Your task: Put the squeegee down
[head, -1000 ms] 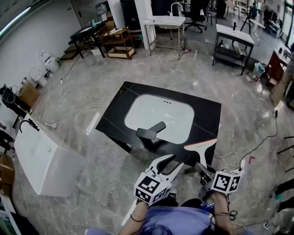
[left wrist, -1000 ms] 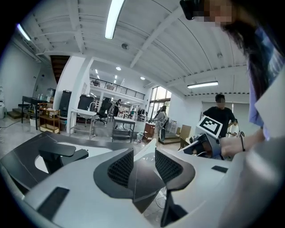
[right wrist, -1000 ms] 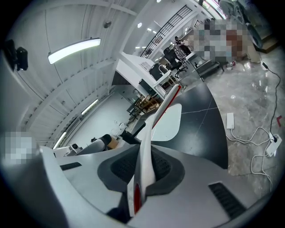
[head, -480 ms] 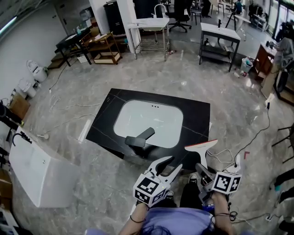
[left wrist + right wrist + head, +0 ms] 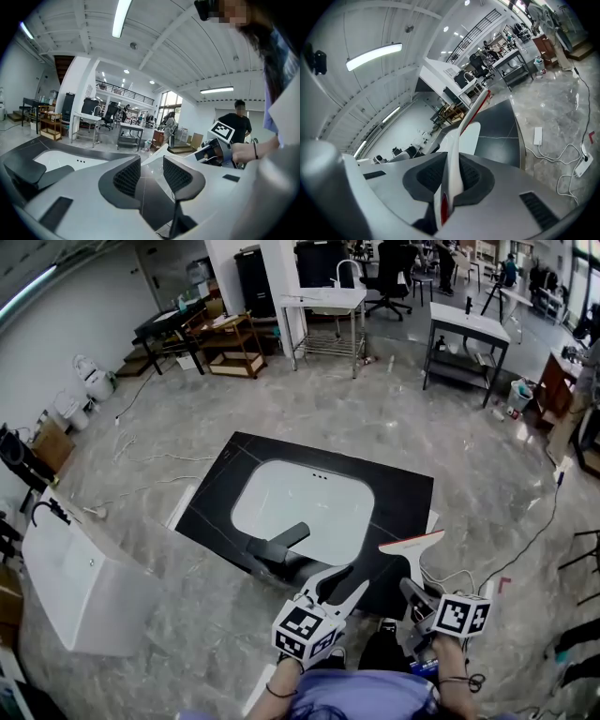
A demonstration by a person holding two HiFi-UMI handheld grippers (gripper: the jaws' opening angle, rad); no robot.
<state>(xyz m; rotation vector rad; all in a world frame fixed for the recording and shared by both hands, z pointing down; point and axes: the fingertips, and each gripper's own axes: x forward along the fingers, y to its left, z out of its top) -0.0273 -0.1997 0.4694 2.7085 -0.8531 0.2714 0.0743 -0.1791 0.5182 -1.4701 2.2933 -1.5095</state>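
Note:
A white squeegee (image 5: 412,549) with a red-edged blade is clamped by its handle in my right gripper (image 5: 413,592), which is shut on it. The blade hangs over the front right edge of the black countertop (image 5: 405,491). In the right gripper view the squeegee (image 5: 453,157) runs upright between the pads, its blade pointing toward the white sink (image 5: 472,136). My left gripper (image 5: 343,581) is beside it at the left, over the countertop's front edge. It stands open (image 5: 151,174), and nothing is between its pads.
The countertop lies low on the marble floor, with a white sink (image 5: 305,504) and a black faucet (image 5: 277,545). A white box (image 5: 73,579) stands at the left. Cables (image 5: 536,529) trail at the right. Tables (image 5: 469,326) and a rack (image 5: 326,307) stand at the back.
Both grippers have shifted a little across the floor with the person, and the view has swung. The squeegee stays clamped in the right gripper, and the left stays open.

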